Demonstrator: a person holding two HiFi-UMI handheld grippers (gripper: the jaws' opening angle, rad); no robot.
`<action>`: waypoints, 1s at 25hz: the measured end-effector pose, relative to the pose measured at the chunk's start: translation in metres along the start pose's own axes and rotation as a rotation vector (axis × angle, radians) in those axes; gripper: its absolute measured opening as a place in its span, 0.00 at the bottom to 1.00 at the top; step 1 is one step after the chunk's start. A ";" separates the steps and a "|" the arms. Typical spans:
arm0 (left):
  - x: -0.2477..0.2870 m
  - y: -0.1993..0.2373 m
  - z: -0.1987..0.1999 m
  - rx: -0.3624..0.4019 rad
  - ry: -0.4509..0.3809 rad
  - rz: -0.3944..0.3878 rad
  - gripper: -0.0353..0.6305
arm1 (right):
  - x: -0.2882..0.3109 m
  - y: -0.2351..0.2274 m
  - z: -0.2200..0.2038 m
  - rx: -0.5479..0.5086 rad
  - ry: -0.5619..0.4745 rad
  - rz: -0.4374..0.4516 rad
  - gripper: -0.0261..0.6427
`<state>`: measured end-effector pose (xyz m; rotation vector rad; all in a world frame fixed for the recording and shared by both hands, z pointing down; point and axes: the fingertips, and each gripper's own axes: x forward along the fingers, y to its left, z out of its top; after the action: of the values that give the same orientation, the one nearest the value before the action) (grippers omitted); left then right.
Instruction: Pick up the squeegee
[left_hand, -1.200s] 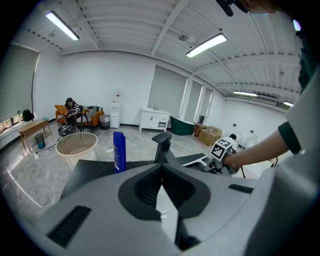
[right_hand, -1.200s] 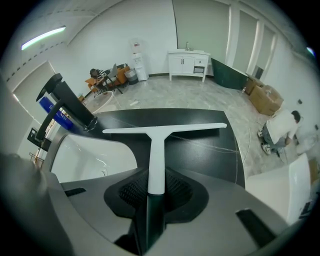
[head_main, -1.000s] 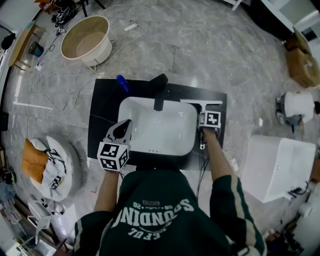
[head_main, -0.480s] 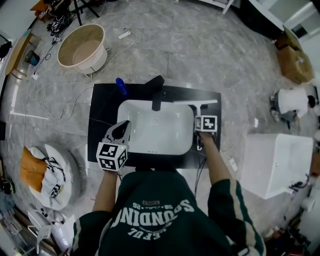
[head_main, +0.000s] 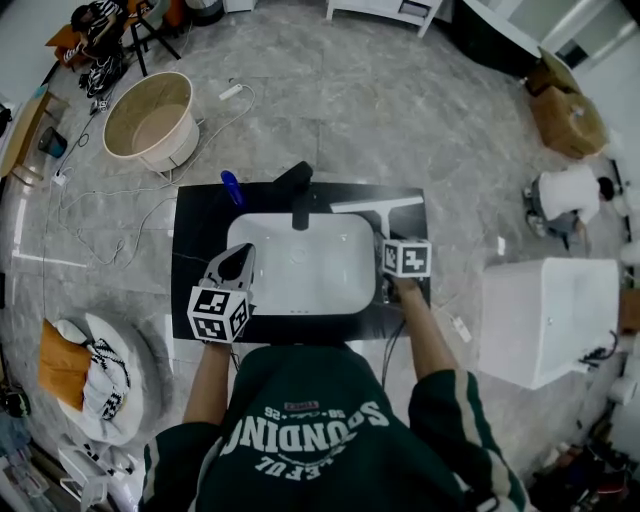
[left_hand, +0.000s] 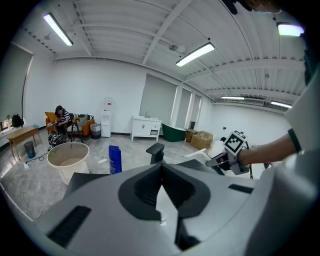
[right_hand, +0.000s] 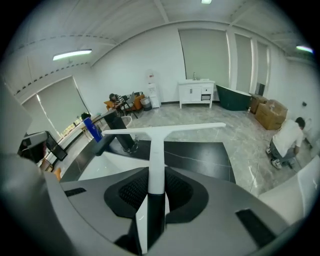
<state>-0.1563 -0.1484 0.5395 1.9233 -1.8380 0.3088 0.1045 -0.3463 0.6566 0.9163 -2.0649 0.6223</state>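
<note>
The squeegee (head_main: 373, 204) is white with a long blade and a handle that turns black low down. My right gripper (head_main: 384, 243) is shut on that handle and holds it above the right side of the black countertop (head_main: 196, 240). In the right gripper view the handle (right_hand: 156, 167) runs up between the pads, and the blade lies crosswise above the counter. My left gripper (head_main: 241, 256) hovers over the left edge of the white basin (head_main: 300, 265). Its jaws are shut with nothing between them (left_hand: 161, 168).
A black faucet (head_main: 297, 186) stands behind the basin, with a blue bottle (head_main: 231, 187) to its left. On the floor are a beige round tub (head_main: 148, 120), cables, a white rectangular tub (head_main: 550, 315) at right, and a crouching person (head_main: 565, 193) beyond it.
My right gripper has risen with the squeegee, lifting it off the countertop. The left gripper has stayed over the basin's left edge.
</note>
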 end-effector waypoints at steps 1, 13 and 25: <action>0.001 0.000 0.002 0.002 -0.004 -0.003 0.06 | -0.004 0.003 0.002 0.001 -0.010 0.009 0.16; 0.010 -0.003 0.023 0.032 -0.038 -0.029 0.06 | -0.071 0.048 0.047 0.021 -0.275 0.140 0.16; 0.010 -0.006 0.045 0.069 -0.083 -0.035 0.06 | -0.124 0.077 0.076 -0.028 -0.492 0.170 0.16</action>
<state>-0.1561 -0.1782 0.5034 2.0411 -1.8658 0.2888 0.0646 -0.3007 0.5038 0.9538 -2.6039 0.4859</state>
